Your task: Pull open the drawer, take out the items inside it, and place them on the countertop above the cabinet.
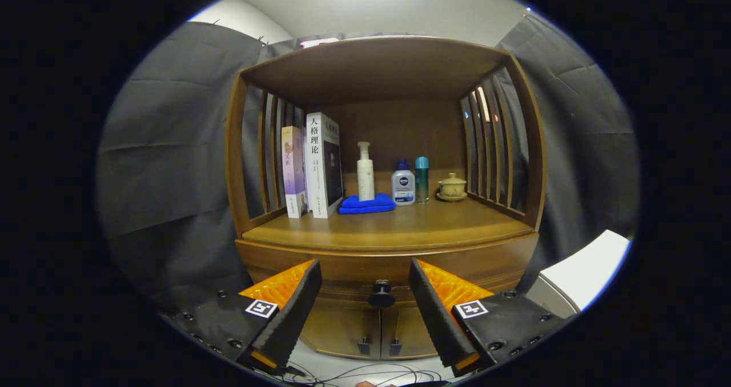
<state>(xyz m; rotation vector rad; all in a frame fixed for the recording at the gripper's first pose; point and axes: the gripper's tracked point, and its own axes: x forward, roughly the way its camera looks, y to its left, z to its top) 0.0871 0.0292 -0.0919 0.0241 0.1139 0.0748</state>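
Wooden cabinet (388,244) | drawer (381,270) seemingly closed, dark round knob (381,295) | gripper (365,293) fingers spread, empty

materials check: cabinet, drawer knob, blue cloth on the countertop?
Cabinet: looks like brown wood, smooth satin finish with soft glare. Drawer knob: dark, round, slightly shiny; metal or plastic, can't tell. Blue cloth: folded soft fabric, matte, maybe microfibre. Gripper open, its fingers either side of the knob, not touching it.
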